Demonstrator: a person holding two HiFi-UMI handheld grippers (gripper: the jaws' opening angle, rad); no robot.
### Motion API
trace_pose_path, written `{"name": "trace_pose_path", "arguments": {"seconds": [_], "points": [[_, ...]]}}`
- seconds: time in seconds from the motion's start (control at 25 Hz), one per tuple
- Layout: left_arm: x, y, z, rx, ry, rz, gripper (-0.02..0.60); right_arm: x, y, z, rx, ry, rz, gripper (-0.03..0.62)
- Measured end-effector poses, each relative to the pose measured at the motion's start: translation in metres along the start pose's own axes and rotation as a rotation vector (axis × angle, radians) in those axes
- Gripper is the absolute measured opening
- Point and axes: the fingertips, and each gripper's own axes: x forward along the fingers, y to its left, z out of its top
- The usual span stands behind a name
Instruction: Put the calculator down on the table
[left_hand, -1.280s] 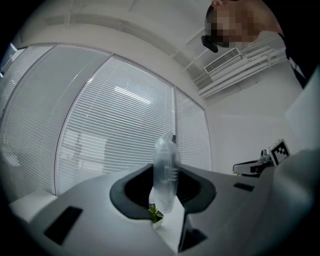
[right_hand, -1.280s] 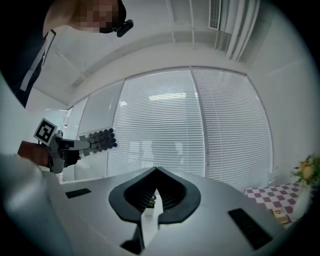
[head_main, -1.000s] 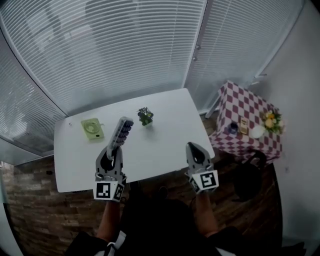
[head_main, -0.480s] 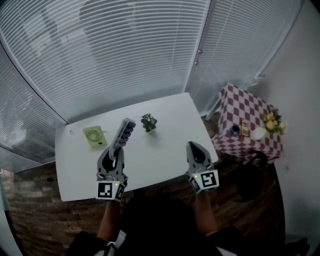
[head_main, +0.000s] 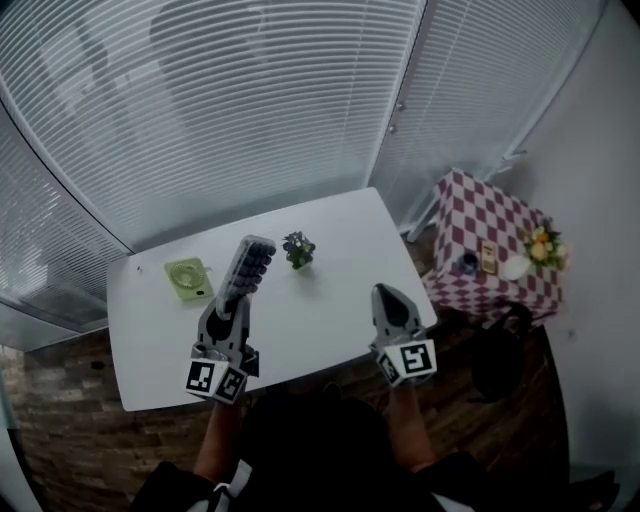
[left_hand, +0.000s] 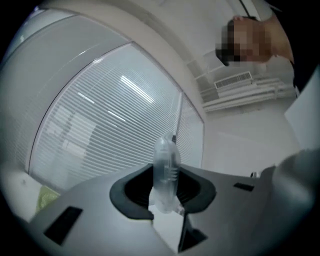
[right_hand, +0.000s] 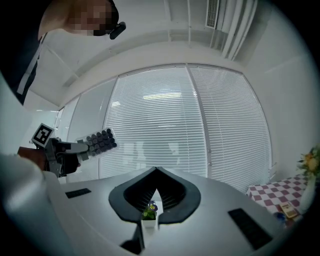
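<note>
Evidently unfinished: the left gripper (head_main: 231, 303) jaws pinch the calculator (head_main: 247, 266) above the worktop (head_main: 325, 295), while the right gripper (head_main: 386, 296) jaws are pressed together.

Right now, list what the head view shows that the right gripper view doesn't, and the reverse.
Head view only: a flat green item lying on the white table, and the marker cube on the right gripper. Right gripper view only: that gripper's jaws closed tip to tip, empty, and a ceiling vent. Both: the calculator held in the left gripper, the potted plant, the checked table.
</note>
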Motion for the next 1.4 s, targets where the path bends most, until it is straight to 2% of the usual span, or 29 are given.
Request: {"name": "trace_pose_path", "arguments": {"seconds": [0.16, 0.28, 0.32, 0.44, 0.48, 0.56, 0.64, 0.72, 0.84, 1.08, 1.28, 1.4], "points": [[0.005, 0.011, -0.006, -0.316, -0.012, -0.063, 0.101, 0.004, 0.003, 0.0, -0.006, 0.004, -0.002, 0.006], [0.007, 0.021, -0.021, -0.588, -0.021, -0.086, 0.101, 0.004, 0.004, 0.003, -0.012, 0.0, -0.002, 0.006], [0.007, 0.025, -0.026, -0.641, -0.024, -0.083, 0.101, 0.004, 0.005, 0.003, -0.015, 0.001, -0.002, 0.006], [0.008, 0.019, -0.029, -0.653, -0.008, -0.115, 0.101, 0.004, 0.009, 0.006, -0.028, 0.004, 0.006, 0.006], [0.008, 0.014, -0.029, -0.684, 0.0, -0.138, 0.101, 0.003, 0.01, 0.007, -0.03, 0.007, 0.009, 0.006], [0.009, 0.009, -0.033, -0.83, -0.006, -0.171, 0.1, 0.003, 0.012, 0.006, -0.031, 0.012, 0.014, 0.006], [0.01, 0.012, -0.043, -0.967, -0.008, -0.168, 0.101, 0.003, 0.015, 0.007, -0.033, 0.01, 0.017, 0.006], [0.008, 0.016, -0.053, -1.013, 0.01, -0.147, 0.101, 0.002, 0.021, 0.008, -0.045, 0.002, 0.03, 0.006], [0.005, 0.02, -0.065, -1.039, 0.031, -0.112, 0.101, 0.0, 0.028, 0.009, -0.087, -0.005, 0.076, 0.006], [0.006, 0.024, -0.077, -1.102, 0.06, -0.098, 0.101, 0.003, 0.042, 0.012, -0.057, -0.003, 0.102, 0.006], [0.006, 0.03, -0.095, -1.107, 0.083, -0.06, 0.101, 0.0, 0.044, 0.008, -0.071, 0.006, 0.109, 0.006], [0.007, 0.037, -0.109, -1.135, 0.098, -0.063, 0.101, -0.001, 0.045, 0.009, -0.07, 0.015, 0.102, 0.006]]}}
